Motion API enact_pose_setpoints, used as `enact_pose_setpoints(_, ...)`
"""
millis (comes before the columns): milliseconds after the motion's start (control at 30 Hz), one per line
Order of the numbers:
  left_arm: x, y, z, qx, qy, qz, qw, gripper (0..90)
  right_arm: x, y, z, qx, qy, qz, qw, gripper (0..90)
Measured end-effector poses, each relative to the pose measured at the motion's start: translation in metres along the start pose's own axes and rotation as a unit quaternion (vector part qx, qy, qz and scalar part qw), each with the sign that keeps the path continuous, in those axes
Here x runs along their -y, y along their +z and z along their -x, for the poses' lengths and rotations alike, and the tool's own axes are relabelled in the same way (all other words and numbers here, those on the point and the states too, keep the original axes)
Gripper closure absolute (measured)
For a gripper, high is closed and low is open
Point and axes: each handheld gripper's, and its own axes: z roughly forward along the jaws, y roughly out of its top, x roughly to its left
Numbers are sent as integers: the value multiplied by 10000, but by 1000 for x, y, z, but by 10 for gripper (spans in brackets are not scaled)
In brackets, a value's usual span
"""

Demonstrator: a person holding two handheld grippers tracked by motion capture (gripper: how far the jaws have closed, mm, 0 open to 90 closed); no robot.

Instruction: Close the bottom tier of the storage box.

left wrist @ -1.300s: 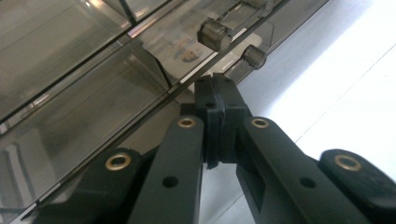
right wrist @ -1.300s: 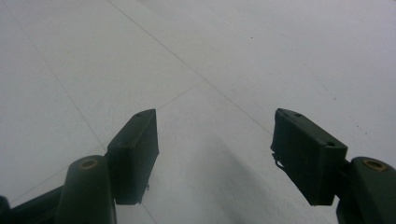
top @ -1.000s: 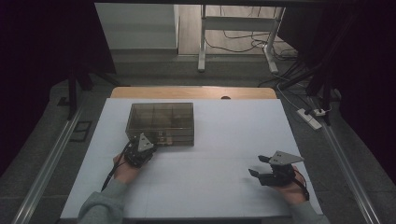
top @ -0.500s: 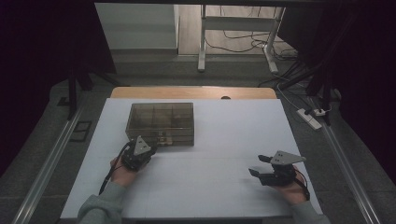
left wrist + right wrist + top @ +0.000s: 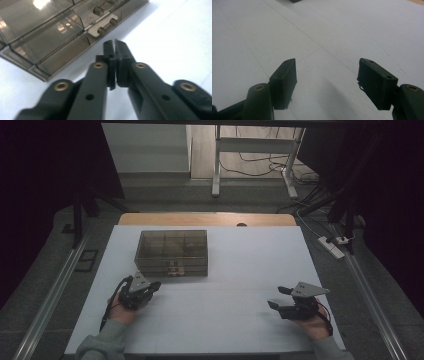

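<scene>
Left gripper point(image 5: 115, 42), jaws nearly closed and empty, points at the smoky transparent plastic compartment box point(image 5: 50, 32) just ahead, near the white table's point(image 5: 240, 270) far-left corner; right gripper point(image 5: 327, 75) open.

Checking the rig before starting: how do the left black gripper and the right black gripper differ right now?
The left black gripper has its jaws closed together. The right black gripper has its jaws wide apart. The left one points at the front of the smoky clear plastic compartment box, close to it. The right one sits far from that box, over the bare white table. Both are empty, hand-held and low over the table.
</scene>
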Motion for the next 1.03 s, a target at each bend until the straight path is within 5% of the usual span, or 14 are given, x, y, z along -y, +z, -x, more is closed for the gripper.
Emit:
enact_pose_setpoints(167,9,-9,2,197,-88,35,9998,593,2,-3,-1,54,54,44,10000,308)
enact_pose_setpoints(400,21,-20,4,326,-177,28,9993,350,3,-8,-2,65,205,152,9997,295)
enact_pose_setpoints(633,25,-24,1,471,-367,-26,9982,256,5,-12,-5,105,243,145,9995,282)
enact_pose_setpoints(1033,27,-22,-3,430,-550,-35,9976,242,6,-9,-3,90,210,121,9997,272)
